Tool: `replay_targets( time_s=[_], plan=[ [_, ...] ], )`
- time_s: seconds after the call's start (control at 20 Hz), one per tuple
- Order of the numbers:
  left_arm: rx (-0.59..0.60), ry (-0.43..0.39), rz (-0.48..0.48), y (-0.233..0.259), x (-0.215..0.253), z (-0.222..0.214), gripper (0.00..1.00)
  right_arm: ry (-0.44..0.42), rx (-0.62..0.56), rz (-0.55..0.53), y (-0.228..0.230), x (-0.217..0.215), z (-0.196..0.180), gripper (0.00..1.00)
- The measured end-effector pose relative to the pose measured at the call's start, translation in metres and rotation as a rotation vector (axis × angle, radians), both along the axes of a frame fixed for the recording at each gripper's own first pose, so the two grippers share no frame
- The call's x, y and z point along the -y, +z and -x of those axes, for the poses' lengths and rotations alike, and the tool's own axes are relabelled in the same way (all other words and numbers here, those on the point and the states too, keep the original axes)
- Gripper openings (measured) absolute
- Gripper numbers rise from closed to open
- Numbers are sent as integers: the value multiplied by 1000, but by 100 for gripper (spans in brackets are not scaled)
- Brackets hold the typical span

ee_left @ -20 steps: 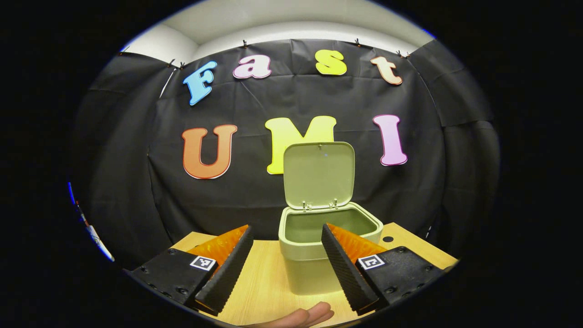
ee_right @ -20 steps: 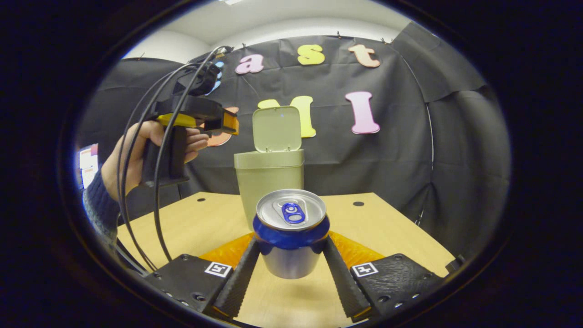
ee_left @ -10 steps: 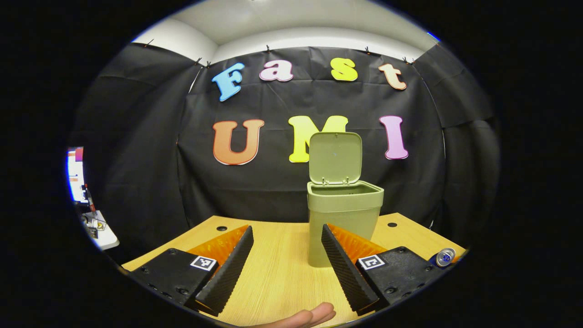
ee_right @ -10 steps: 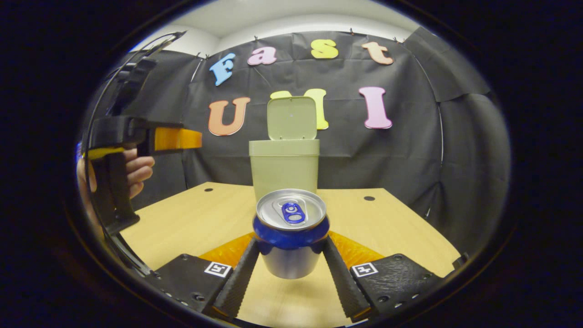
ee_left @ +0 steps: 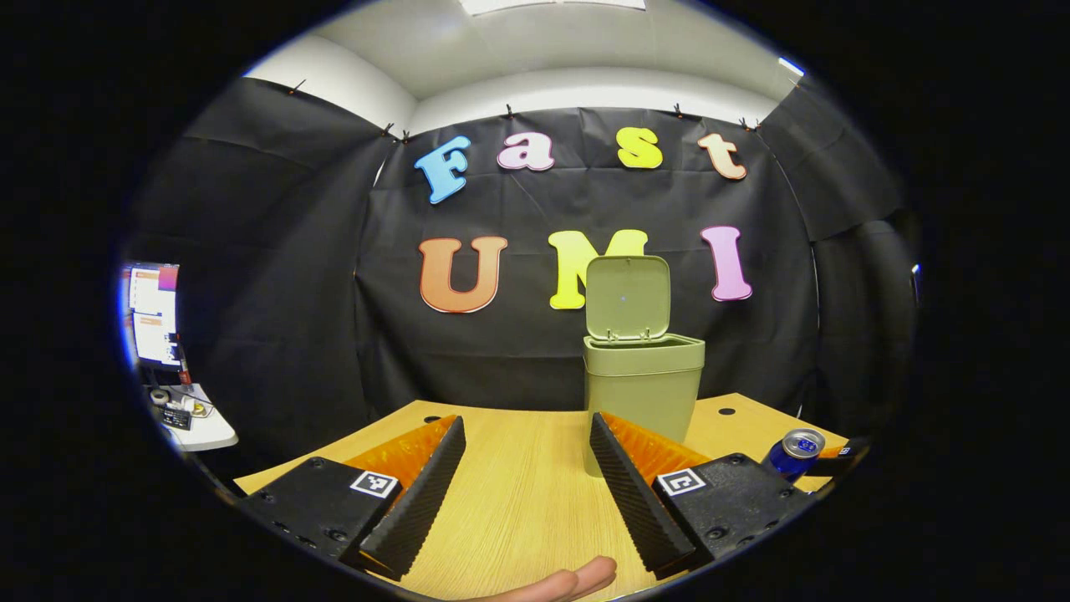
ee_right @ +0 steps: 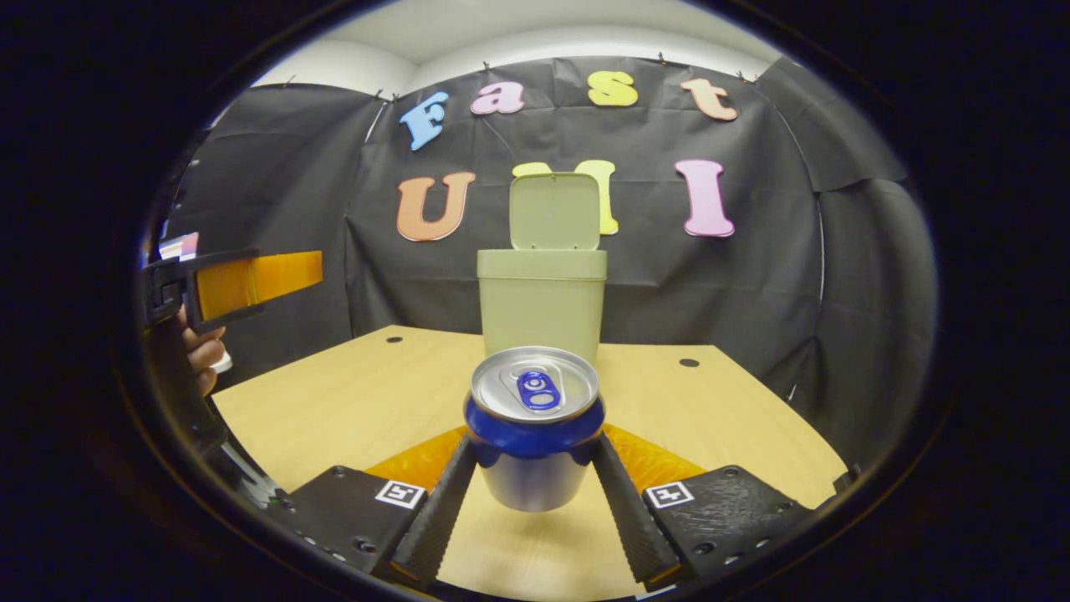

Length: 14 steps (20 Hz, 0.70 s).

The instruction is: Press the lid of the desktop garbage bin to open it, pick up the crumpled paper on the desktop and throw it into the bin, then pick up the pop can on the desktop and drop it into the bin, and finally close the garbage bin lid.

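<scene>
A green desktop bin (ee_left: 644, 393) (ee_right: 542, 305) stands at the far side of the wooden table, its lid (ee_left: 628, 296) (ee_right: 555, 211) swung up and open. My right gripper (ee_right: 533, 489) is shut on an upright blue and silver pop can (ee_right: 534, 426), held above the table in front of the bin. The same can (ee_left: 792, 452) appears at the right edge of the left gripper view. My left gripper (ee_left: 525, 485) is open with nothing between its fingers, well back from the bin; it shows at the left edge of the right gripper view (ee_right: 251, 280).
The wooden table (ee_right: 359, 401) has small round holes near its far corners. A fingertip of the person's hand (ee_left: 568, 579) shows at the bottom of the left gripper view. A monitor and a small side table (ee_left: 180, 418) stand off to the left.
My left gripper has pulled back from above the bin and lowered, so the bin looks smaller and farther. The right gripper keeps the can, shifting slightly.
</scene>
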State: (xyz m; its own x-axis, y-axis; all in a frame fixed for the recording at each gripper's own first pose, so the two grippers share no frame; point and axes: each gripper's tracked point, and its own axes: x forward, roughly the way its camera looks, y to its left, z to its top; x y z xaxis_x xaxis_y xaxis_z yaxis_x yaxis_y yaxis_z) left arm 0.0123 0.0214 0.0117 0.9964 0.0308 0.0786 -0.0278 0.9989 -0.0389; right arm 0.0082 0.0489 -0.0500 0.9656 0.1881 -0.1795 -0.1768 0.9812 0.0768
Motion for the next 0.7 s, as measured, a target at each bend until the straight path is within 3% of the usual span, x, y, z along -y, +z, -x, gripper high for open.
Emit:
replay_targets(
  time_s=[0.1,0.3,0.65,0.7],
  plan=[
    [5,-11,-8,1,-2,1,100,9,-13,4,-3,-5,0,80],
    [-29,-48,22,-10,1,-6,96,19,-13,22,13,-16,-6,81],
    [-52,-91,15,-15,1,-8,100,-18,86,55,99,-17,-29,80],
    [-46,-93,9,-14,2,-7,97,-30,103,59,114,-15,-34,81]
  ],
)
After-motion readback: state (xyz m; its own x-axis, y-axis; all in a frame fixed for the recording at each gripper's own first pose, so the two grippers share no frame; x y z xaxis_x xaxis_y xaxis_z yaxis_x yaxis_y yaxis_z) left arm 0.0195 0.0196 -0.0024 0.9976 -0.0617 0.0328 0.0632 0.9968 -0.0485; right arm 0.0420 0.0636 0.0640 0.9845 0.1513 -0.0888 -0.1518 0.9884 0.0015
